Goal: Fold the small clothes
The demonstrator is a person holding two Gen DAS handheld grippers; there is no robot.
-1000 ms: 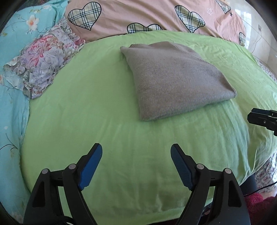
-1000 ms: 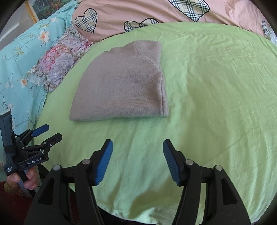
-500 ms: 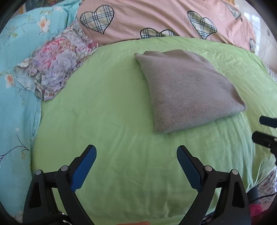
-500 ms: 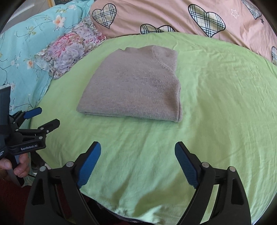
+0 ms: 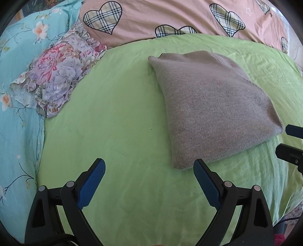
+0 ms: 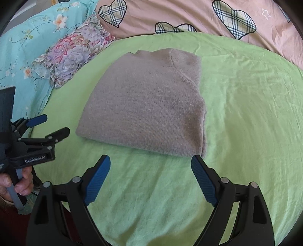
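A: Left wrist view first. Left gripper (image 5: 148, 181) over bare green sheet (image 5: 117, 132), fingers spread wide, nothing between them. Grey sweater (image 5: 212, 111) lies ahead and to the right, folded into a compact block, near corner just beyond the right finger but not touching it.

B: Right gripper (image 5: 289, 143) there too?

A: Only its tips, at the frame's right edge beside the sweater's corner. Apart from the cloth, as far as I can tell.

B: Right wrist view?

A: Right gripper (image 6: 150, 177) also wide and empty, above the sheet. Sweater (image 6: 147, 109) sits mid-sheet, flat, near edge just past the fingertips. Collar seam shows at the far right corner. Left gripper (image 6: 47, 124) at the left edge, a hand (image 6: 17, 183) round its handle, off the cloth.

B: Why both clear and open?

A: My reading: the fold looks finished, edges stacked square, so both tools stand off to leave it undisturbed.

B: Surroundings?

A: Floral pillow (image 6: 75, 51) at the sheet's far left, pink quilt (image 6: 189, 15) with plaid hearts behind. Neither touches the sweater.
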